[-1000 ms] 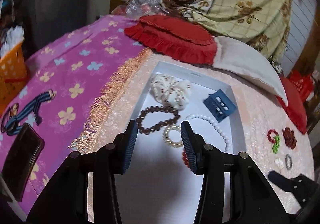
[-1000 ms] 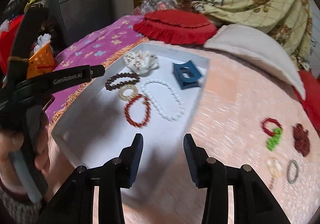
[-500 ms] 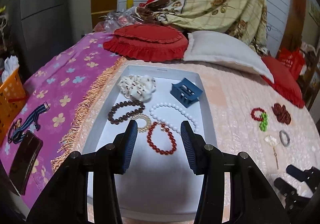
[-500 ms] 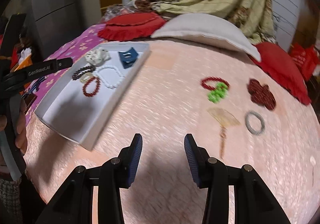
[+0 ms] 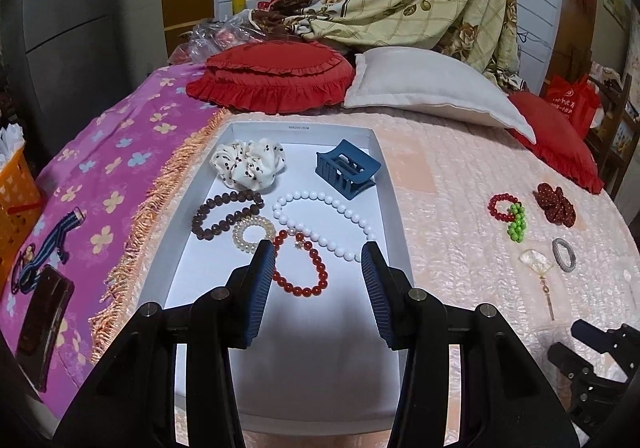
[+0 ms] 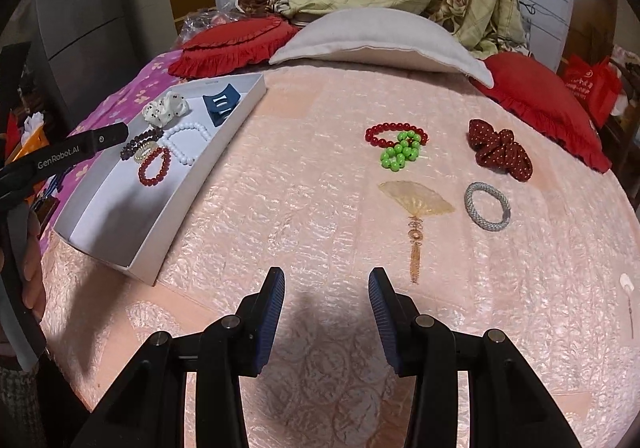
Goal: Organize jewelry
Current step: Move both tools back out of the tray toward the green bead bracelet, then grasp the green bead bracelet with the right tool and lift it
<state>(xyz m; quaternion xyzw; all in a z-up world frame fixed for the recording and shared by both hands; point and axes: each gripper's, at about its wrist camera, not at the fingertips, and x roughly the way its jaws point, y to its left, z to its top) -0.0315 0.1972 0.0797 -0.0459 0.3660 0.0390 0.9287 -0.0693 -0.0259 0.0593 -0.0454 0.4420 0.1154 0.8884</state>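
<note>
A white tray (image 5: 388, 184) on the pink bedspread holds a white scrunchie (image 5: 248, 164), a blue claw clip (image 5: 346, 168), a brown bead bracelet (image 5: 224, 212), a white bead necklace (image 5: 324, 224), a cream ring bracelet (image 5: 254, 234) and a red bead bracelet (image 5: 302, 268). My left gripper (image 5: 318, 276) is open and empty over the tray's near half. Loose on the spread lie a red bracelet (image 6: 394, 134), green beads (image 6: 400, 156), a dark red scrunchie (image 6: 500, 154), a silver bracelet (image 6: 487, 206) and a fan-shaped hairpin (image 6: 416, 208). My right gripper (image 6: 326, 302) is open and empty, short of them.
Red cushions (image 5: 272, 76) and a white pillow (image 5: 432, 88) lie at the back. A purple flowered cloth (image 5: 100, 168) with a dark phone (image 5: 42, 320) lies left of the tray. A small white piece (image 6: 626, 284) lies at the far right.
My right gripper has swung from over the tray to the right, facing the loose jewelry. My left gripper has pulled back and turned level, so the whole tray shows. Both stay open.
</note>
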